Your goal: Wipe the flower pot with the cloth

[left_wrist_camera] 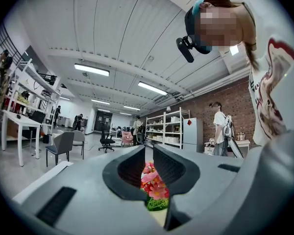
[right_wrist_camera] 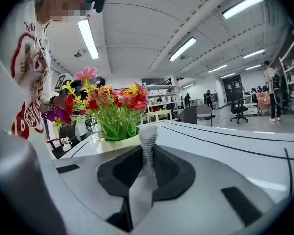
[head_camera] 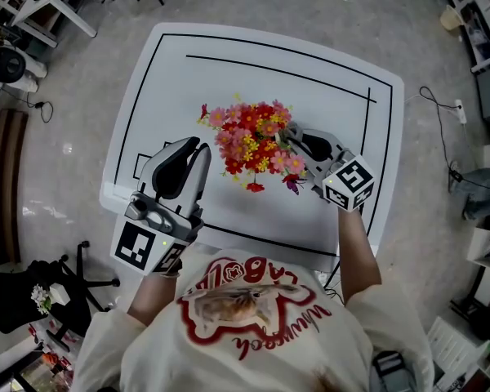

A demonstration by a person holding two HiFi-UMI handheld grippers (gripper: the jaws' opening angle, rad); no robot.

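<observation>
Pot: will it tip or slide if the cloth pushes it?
Probably top-heavy: the flowers spread wider than the small pot, so a high push may tip it. The table looks glossy, so a low push may slide it instead.

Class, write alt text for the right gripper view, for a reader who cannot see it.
The right gripper has its jaws shut on a grey cloth, whose end sticks up between them. Just beyond, to the left, a cream pot of red, pink and yellow flowers stands on a white table marked with black lines.
</observation>
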